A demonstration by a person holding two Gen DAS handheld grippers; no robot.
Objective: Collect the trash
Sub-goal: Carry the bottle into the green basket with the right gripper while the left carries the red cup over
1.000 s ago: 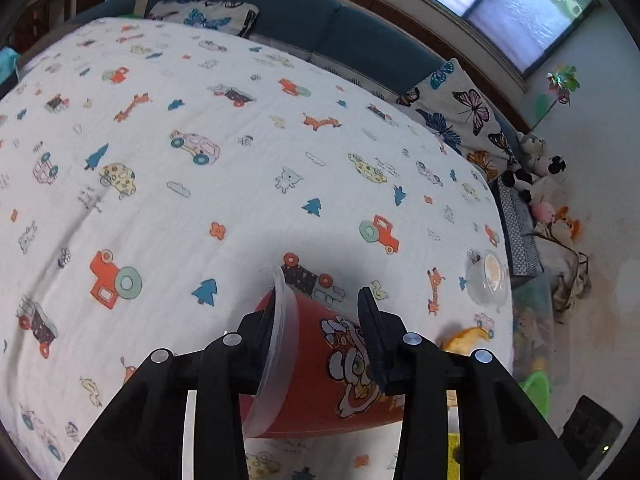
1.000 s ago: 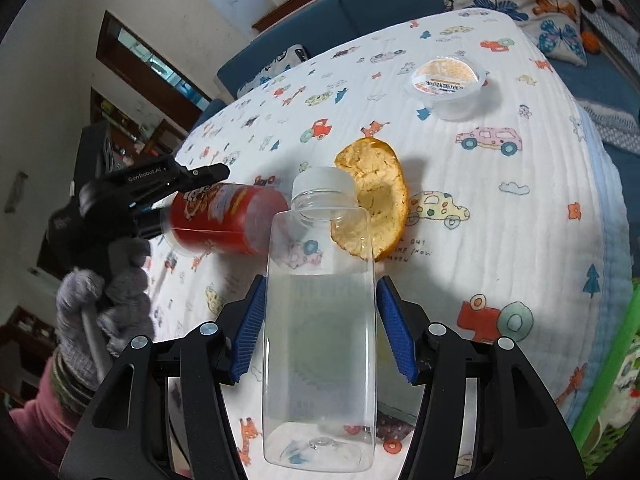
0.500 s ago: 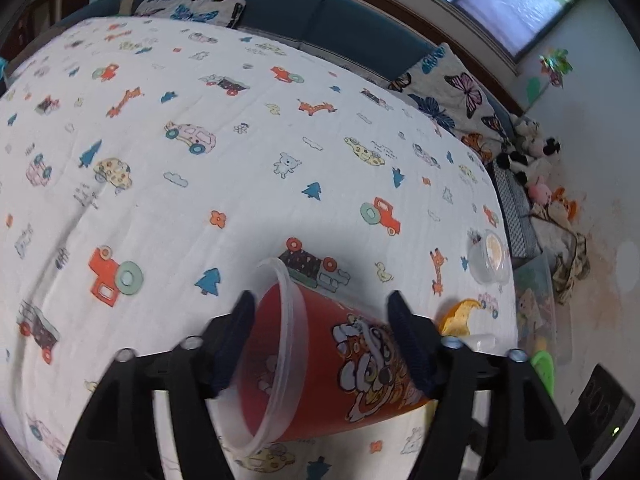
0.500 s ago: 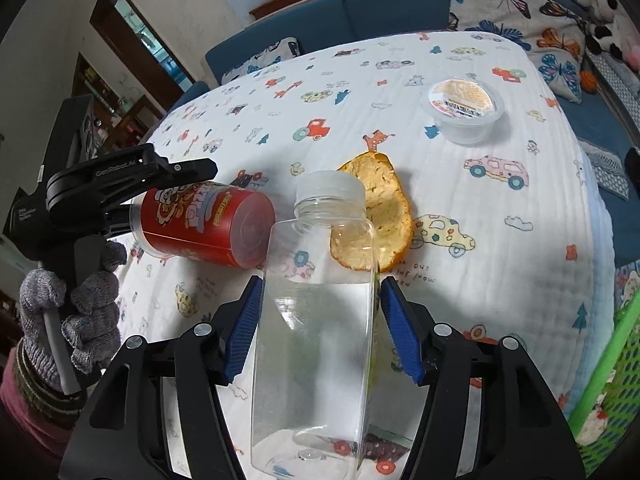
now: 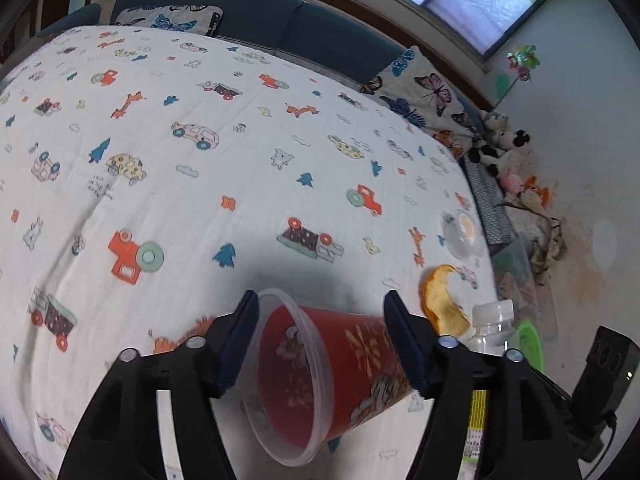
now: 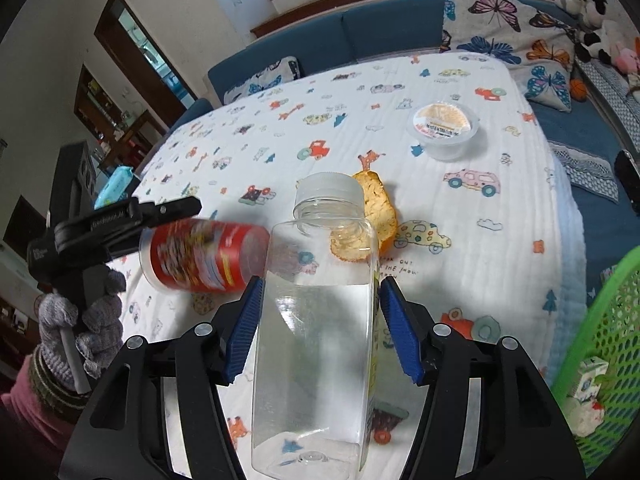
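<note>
The left gripper [image 5: 322,338] stood wide, the red cup [image 5: 320,376] lying sideways between its pads without firm contact. The right gripper [image 6: 320,320] clasped the clear bottle [image 6: 316,320] above the table's near edge. Bread piece [image 6: 372,216] lay just beyond; green basket [image 6: 596,344] off the right edge.

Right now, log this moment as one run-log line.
left gripper: around red cup | right gripper: around clear bottle | peel, pudding cup: on table
</note>
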